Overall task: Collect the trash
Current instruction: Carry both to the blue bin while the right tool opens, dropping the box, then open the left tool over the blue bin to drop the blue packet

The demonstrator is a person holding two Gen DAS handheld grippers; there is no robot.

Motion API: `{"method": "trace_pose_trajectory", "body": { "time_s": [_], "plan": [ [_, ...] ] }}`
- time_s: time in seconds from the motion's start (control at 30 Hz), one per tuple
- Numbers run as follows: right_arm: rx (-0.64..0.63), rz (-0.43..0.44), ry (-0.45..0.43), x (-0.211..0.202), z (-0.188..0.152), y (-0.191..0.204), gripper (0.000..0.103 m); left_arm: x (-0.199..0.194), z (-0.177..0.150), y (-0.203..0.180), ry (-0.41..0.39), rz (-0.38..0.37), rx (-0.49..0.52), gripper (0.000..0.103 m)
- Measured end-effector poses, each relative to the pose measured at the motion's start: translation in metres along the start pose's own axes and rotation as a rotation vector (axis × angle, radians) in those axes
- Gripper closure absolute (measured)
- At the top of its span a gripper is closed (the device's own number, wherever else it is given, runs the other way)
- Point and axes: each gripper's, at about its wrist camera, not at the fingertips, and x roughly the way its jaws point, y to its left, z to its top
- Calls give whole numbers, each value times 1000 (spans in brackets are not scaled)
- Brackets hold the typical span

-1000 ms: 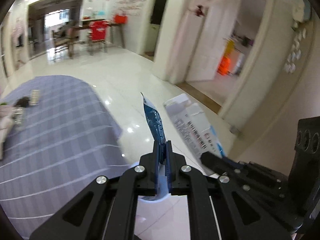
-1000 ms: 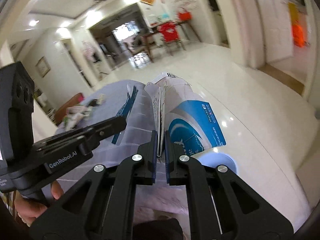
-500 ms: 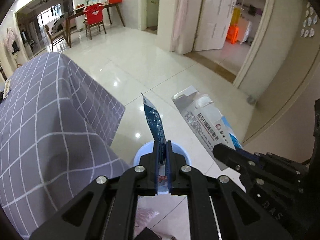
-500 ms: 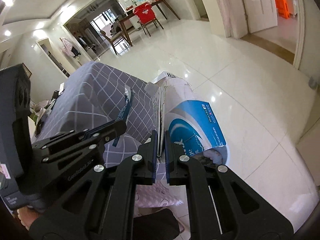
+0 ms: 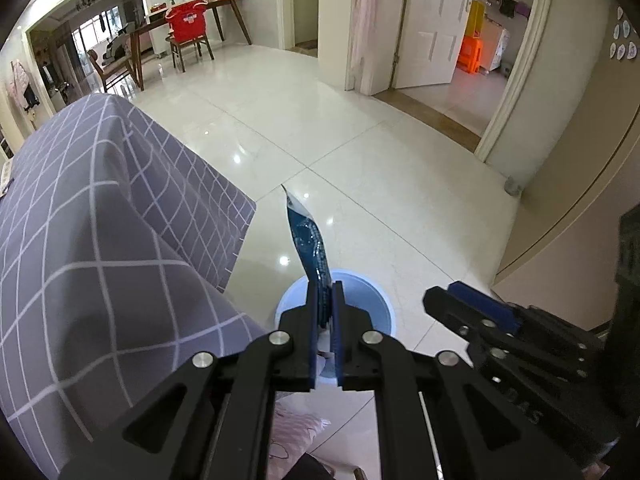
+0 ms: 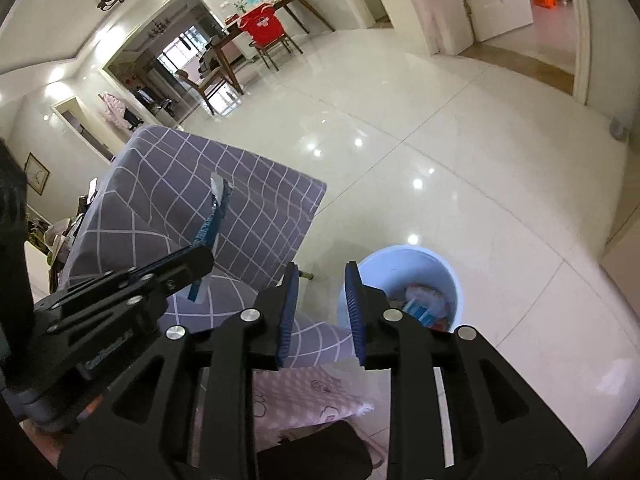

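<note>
My left gripper (image 5: 325, 292) is shut on a thin blue wrapper (image 5: 308, 240) that sticks up from its jaws, right above a pale blue bin (image 5: 376, 300) on the floor. In the right wrist view the same wrapper (image 6: 212, 220) rises from the left gripper (image 6: 200, 256) in front of the table. My right gripper (image 6: 322, 276) hangs just left of the bin (image 6: 400, 250); its jaws are opening and nothing is between them. Inside the bin lies a blue-and-white pack (image 6: 420, 310) among other trash. The right gripper (image 5: 472, 304) also shows at the right of the left wrist view.
A table under a purple checked cloth (image 5: 100, 220) stands close on the left of the bin. Pink patterned fabric (image 6: 304, 396) lies below the grippers. Glossy white tiles (image 5: 360, 140) stretch toward open doorways and a red-covered chair (image 5: 188, 28) far back.
Both grippers have sunk toward the bin. The right gripper's jaws have spread and the white-and-blue carton it held has left them. The left gripper keeps its wrapper.
</note>
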Motion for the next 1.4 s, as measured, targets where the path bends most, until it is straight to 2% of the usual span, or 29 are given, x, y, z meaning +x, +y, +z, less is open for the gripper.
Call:
{"method": "trace_pose_trajectory", "body": {
  "time_s": [0.2,0.37,0.53,0.57,0.67,0.83,0.87,0.9,0.93,0.97,1.07,1.23,1.4],
  "plan": [
    [-5,-13,-59,-22,0,4,73,-1,1,-11,5,-19,17,97],
    [-4,-9,-110,-38,5,4,73,-4,5,-19,-1,-25,35,97],
    [17,-19,-201,-61,12,0,73,-10,12,-26,-15,-22,59,97],
    [19,-21,-209,-63,12,-1,72,-11,14,-27,-18,-21,66,97],
    [26,-26,-238,-70,15,-3,60,-17,20,-31,-32,-26,72,96],
    [38,-21,-276,-82,14,-5,60,-22,33,-34,-54,-7,69,94],
    [39,-22,-287,-85,14,-4,60,-24,35,-31,-55,-1,66,83],
    [39,-23,-294,-88,15,-4,60,-24,37,-31,-49,11,61,67],
    [41,-21,-304,-91,14,-4,60,-26,38,-31,-40,29,57,30],
    [43,-19,-311,-93,15,-3,60,-31,37,-30,-63,36,57,22],
    [45,-16,-320,-100,17,-3,60,-43,33,-31,-93,62,74,22],
    [40,0,-323,-107,14,5,59,-61,27,-24,-84,41,50,23],
    [16,23,-325,-119,9,20,59,-92,19,-16,-115,39,33,22]
  ]
}}
